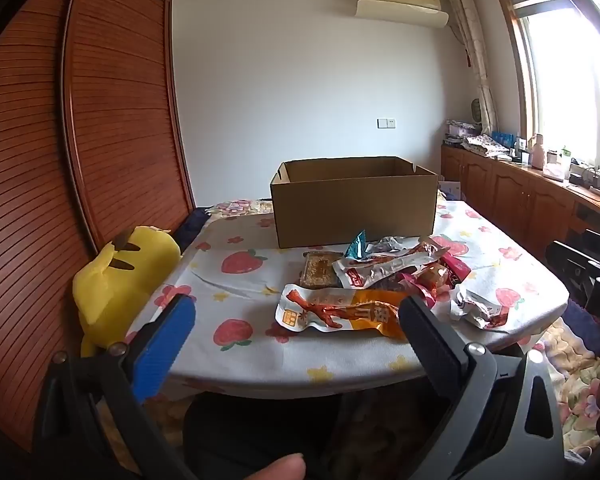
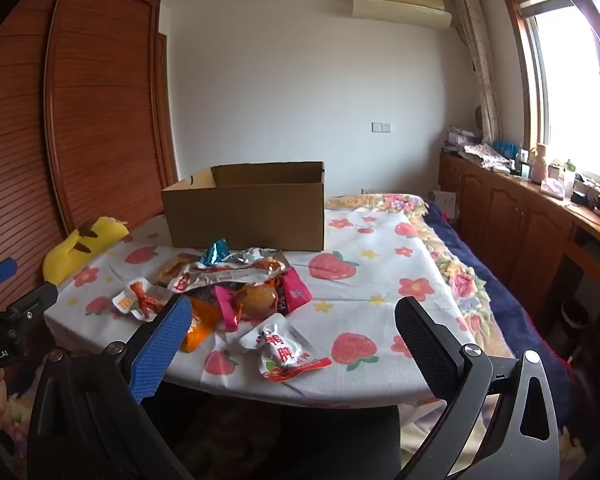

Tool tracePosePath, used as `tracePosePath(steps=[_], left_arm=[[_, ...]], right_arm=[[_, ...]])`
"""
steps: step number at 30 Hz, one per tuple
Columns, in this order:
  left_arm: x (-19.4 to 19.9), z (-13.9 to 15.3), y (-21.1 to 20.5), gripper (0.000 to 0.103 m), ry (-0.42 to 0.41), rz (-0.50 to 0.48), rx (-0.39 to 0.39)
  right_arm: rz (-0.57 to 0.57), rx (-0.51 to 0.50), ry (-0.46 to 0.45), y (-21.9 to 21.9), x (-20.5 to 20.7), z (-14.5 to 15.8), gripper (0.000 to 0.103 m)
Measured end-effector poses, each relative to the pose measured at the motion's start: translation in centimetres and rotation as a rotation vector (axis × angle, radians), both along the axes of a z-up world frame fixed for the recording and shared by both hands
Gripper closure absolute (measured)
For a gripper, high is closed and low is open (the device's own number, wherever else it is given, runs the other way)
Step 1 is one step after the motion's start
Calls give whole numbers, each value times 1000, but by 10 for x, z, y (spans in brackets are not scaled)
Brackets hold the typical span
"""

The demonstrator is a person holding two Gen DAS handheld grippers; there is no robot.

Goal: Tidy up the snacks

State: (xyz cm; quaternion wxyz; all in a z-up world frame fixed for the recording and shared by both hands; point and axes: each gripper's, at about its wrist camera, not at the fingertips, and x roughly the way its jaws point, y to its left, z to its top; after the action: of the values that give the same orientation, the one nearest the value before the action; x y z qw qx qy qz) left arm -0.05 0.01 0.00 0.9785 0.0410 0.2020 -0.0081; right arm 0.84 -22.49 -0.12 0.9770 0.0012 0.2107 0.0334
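Snacks (image 2: 236,292) heaped on the tabletop (image 2: 360,280) just ahead of both jaws, cardboard box (image 1: 354,202) beyond. Left gripper (image 1: 296,320) and right gripper (image 2: 292,328) gape wide, empty: approach step; next, close on one packet.

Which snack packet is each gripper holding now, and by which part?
None. The left gripper and the right gripper are both open and empty; the snack packets lie untouched on the tablecloth.
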Motion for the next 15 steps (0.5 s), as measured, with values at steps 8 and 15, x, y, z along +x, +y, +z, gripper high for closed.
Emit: tracePosePath(steps=[8,15], left_arm=[[1,1,3,1,2,-1,-6],[-1,5,3,1,0,0,-2]], right_arm=[[-1,0,1,0,-1,0,0],[0,0,-1,0,-1,1,0]])
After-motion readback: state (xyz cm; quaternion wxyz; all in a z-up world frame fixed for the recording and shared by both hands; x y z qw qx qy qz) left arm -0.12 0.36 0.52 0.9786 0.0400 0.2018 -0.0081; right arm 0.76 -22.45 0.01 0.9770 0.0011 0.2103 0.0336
